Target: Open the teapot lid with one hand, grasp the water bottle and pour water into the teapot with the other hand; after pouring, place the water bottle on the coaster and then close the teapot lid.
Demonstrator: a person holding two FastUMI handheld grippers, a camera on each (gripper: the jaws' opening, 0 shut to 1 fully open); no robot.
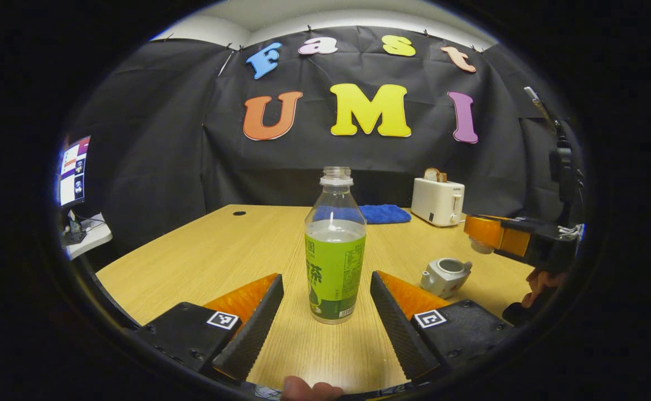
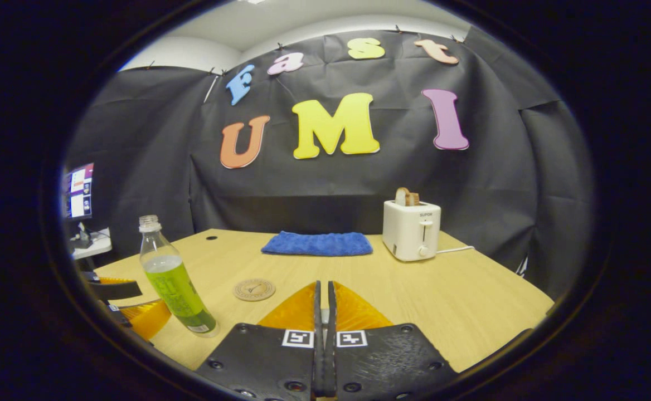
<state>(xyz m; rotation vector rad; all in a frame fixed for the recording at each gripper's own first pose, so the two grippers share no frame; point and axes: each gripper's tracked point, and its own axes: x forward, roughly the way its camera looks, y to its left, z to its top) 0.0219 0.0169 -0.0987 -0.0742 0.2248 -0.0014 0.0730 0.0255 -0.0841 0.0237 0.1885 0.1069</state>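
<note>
Left gripper (image 1: pixel 326 312) straddled the water bottle (image 1: pixel 335 250); right gripper (image 2: pixel 324 312) held the lid (image 1: pixel 480 245) clear of the teapot (image 1: pixel 446 275)

The uncapped bottle stood upright toward the table's (image 1: pixel 219 250) near edge, between the spread left fingers, which did not touch it: released, apparently lined up to close on it. The right gripper was clenched, a small pale thing, seemingly the lid, pinched at its tips above the open teapot, probably so water could go in. The coaster (image 2: pixel 254 289) lay bare mid-table, awaiting the bottle, with a blue cloth (image 2: pixel 317 244) and toaster (image 2: pixel 411 230) near the far edge
</note>
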